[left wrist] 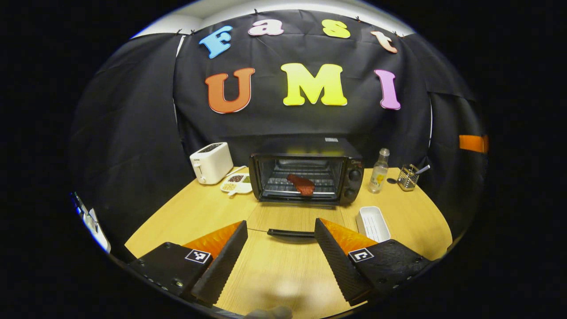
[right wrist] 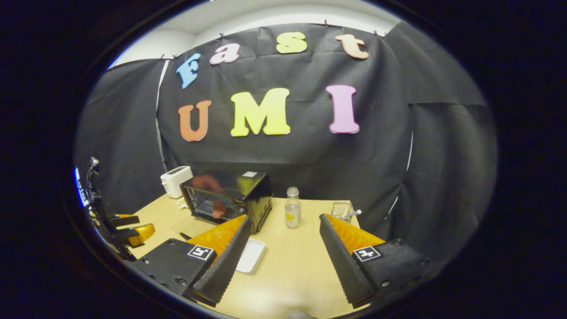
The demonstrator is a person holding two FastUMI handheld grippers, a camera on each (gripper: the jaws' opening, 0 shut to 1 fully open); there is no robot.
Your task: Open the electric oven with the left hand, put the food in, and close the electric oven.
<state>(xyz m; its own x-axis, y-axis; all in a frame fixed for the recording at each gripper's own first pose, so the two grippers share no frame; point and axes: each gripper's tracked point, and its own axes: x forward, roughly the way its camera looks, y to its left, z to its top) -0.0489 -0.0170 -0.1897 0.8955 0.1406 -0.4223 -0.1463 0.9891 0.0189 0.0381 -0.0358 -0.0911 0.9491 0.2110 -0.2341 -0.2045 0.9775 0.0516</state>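
The left gripper (left wrist: 280, 248) hovers low over the wooden table (left wrist: 199, 212) with its jaws spread wide and nothing between them, aimed straight at the electric oven (left wrist: 306, 176). Just ahead of its fingertips lies the oven's door (left wrist: 294, 217), folded flat onto the table, its dark handle (left wrist: 290, 233) running crosswise between the two fingers. Inside the open oven a reddish piece of food (left wrist: 301, 184) rests on the wire rack. Judging by this, the loading step looks done and closing is the step in hand: the left gripper would need to get under or around the handle and swing the door up. The right gripper (right wrist: 281, 250) is also spread wide and empty, off to the oven's right side. A white tray (left wrist: 373, 223) sits just beside the door's right edge, near enough to be nudged. A toaster (left wrist: 211, 162) and a divided snack dish (left wrist: 236, 182) stand left of the oven; a clear bottle (left wrist: 379, 171) and a wire utensil holder (left wrist: 408, 176) stand to its right, well apart from the door's swing. The door's glass is hard to make out against the wood, so its exact outline is uncertain.
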